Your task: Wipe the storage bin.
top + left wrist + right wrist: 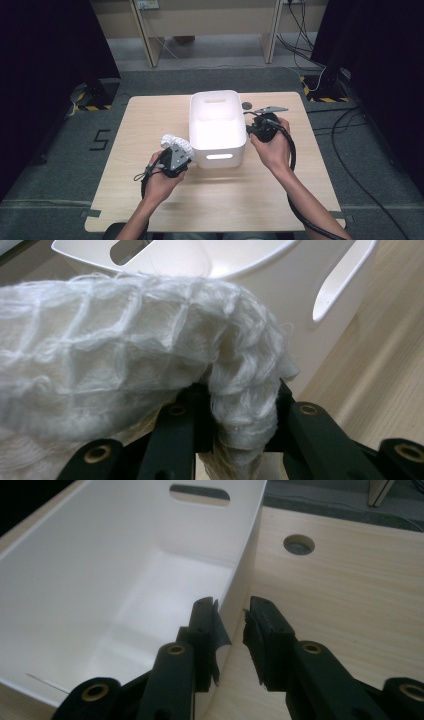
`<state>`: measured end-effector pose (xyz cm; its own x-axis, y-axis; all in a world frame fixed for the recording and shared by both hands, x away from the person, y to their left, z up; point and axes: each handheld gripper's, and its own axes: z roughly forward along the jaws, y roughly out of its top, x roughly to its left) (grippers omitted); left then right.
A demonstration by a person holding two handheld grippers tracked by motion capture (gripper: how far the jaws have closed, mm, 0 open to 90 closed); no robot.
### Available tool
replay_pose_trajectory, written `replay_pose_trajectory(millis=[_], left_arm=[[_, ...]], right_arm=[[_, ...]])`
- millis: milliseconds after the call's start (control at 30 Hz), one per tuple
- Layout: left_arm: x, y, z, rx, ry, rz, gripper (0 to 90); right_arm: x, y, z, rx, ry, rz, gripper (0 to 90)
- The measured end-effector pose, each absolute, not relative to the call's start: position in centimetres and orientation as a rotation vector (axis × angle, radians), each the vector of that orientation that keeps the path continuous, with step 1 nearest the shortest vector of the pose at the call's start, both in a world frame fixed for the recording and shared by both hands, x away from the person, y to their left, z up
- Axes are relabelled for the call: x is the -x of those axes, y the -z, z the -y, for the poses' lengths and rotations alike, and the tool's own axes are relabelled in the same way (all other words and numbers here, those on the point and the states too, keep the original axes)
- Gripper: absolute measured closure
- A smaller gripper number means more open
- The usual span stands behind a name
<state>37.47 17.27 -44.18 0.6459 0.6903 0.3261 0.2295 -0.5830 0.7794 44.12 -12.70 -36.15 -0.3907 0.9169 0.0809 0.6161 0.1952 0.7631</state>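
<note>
In my left hand, the left gripper (176,159) is clamped on a white waffle-weave cloth (176,144). In the left gripper view the cloth (125,350) is bunched between the two black jaws and billows up over them, its grid of raised threads plain to see. From above, the cloth sits just beside the near left corner of the white plastic bin (218,150), which stands in the middle of the light wooden table (150,200).

My right gripper (253,129) is at the bin's right wall. In the right gripper view its jaws stand apart, straddling the rim of that wall (239,580): one jaw inside the bin, the other outside over the table, neither pad pressing on the plastic. The bin's pale inner floor (125,605) lies bare, with a handle slot (199,492) in the far wall. A round hole (299,544) shows in the tabletop beyond the bin.
</note>
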Motion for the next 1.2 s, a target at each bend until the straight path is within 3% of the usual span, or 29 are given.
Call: replay_pose_trajectory(millis=[267, 600, 1200], left_arm=[[-36.7, 44.2, -17.6, -2.127, -0.78, -0.729, 72.8], [-35.3, 42.1, -16.9, -2.087, -0.759, -0.696, 72.7], [-36.1, 44.1, -16.2, -2.067, -0.769, -0.728, 73.2]], right_arm=[[-45.2, 36.7, 11.7, -1.453, -1.068, -2.105, 68.2], [-44.9, 37.7, 11.2, -1.475, -1.002, -2.144, 73.9], [-44.8, 38.0, 10.9, -1.478, -0.96, -2.177, 76.8]])
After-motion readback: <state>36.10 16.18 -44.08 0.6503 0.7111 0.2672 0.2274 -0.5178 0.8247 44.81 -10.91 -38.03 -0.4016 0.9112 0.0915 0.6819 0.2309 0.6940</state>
